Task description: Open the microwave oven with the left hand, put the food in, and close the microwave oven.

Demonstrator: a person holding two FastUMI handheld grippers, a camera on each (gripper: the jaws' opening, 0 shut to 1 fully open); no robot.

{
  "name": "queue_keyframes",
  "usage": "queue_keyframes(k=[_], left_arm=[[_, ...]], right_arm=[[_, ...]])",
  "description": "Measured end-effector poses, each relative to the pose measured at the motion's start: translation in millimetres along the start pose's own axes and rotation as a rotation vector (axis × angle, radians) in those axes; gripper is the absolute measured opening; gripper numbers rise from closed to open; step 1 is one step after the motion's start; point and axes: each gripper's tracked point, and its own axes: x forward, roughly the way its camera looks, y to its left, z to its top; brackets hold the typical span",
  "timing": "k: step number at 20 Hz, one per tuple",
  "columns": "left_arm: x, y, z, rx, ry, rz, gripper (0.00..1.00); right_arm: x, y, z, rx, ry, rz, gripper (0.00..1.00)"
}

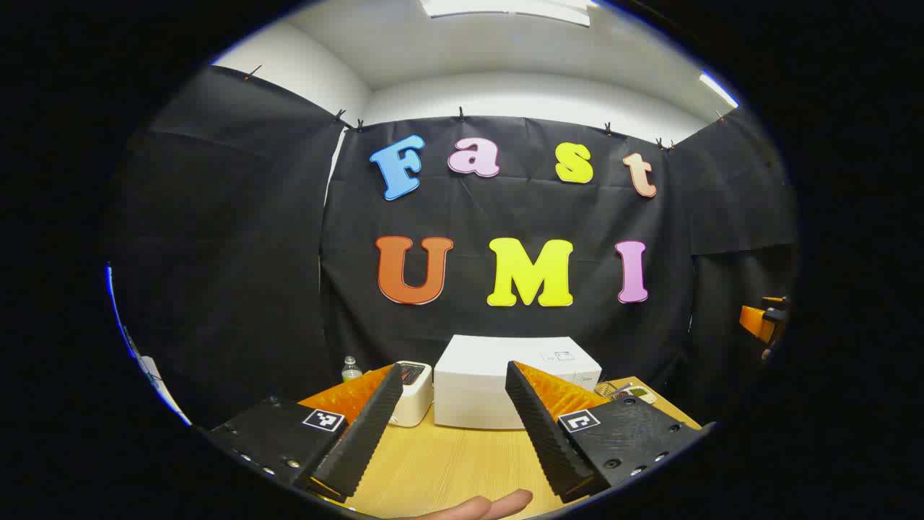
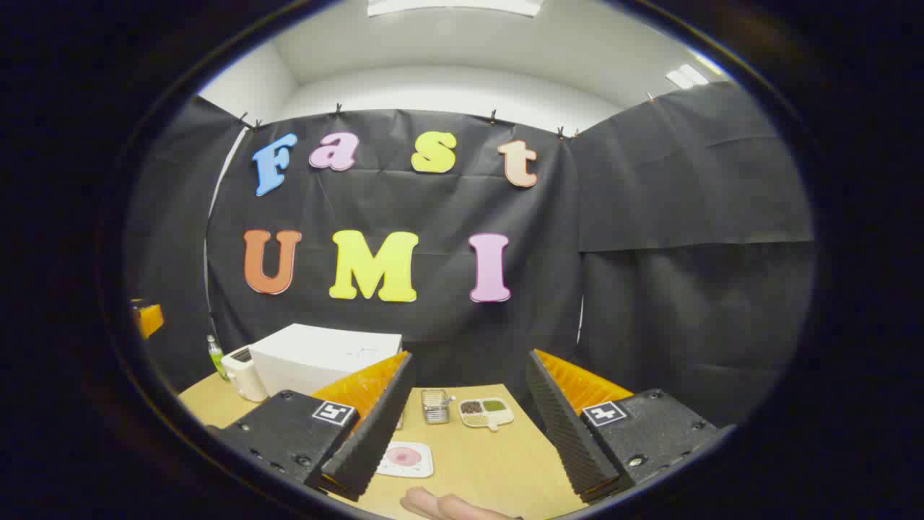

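**Microwave shut, both grippers held off the table**

I see the white microwave oven [image 1: 505,383] at the back of the wooden table [image 1: 447,462], door closed, a toaster [image 1: 413,390] just beside it. My left gripper [image 1: 451,433] faces it from well back, jaws apart and empty. My right gripper [image 2: 465,433] also hangs with jaws apart over the food tray [image 2: 486,412], a metal basket [image 2: 434,404] and a small white scale [image 2: 406,458].
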Motion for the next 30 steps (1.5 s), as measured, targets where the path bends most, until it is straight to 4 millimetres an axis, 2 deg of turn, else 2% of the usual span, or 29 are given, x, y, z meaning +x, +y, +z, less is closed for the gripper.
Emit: queue_keyframes(k=[1, 6, 12, 15, 20, 24, 30], left_arm=[[0.7, 0.5, 0.1, 0.004, -0.002, 0.002, 0.92], [0.6, -6.1, -6.6, 0.002, 0.004, -0.017, 0.92], [5.5, -2.5, -8.1, -0.006, -0.003, -0.015, 0.92], [12.7, -7.0, -16.3, -0.005, 0.019, -0.019, 0.92], [21.2, -19.9, -18.2, 0.008, -0.006, -0.041, 0.92], [41.9, -40.8, -38.3, 0.001, 0.027, -0.070, 0.92], [95.0, -87.4, -79.7, -0.027, 0.039, -0.135, 0.92]], right_arm=[[-0.9, -0.7, 2.0, -0.002, -0.004, 0.002, 1.00], [-8.6, -1.1, 12.1, -0.016, -0.034, 0.002, 1.00], [-17.1, 7.4, 19.4, -0.018, -0.068, 0.023, 1.00], [-16.3, 9.6, 18.6, -0.018, -0.071, 0.033, 0.99], [-10.3, 1.8, 17.3, -0.009, -0.089, 0.021, 0.99], [-2.8, 0.2, 6.7, 0.006, -0.073, 0.031, 0.99], [12.5, -5.7, -11.7, 0.011, -0.064, 0.037, 0.99]])
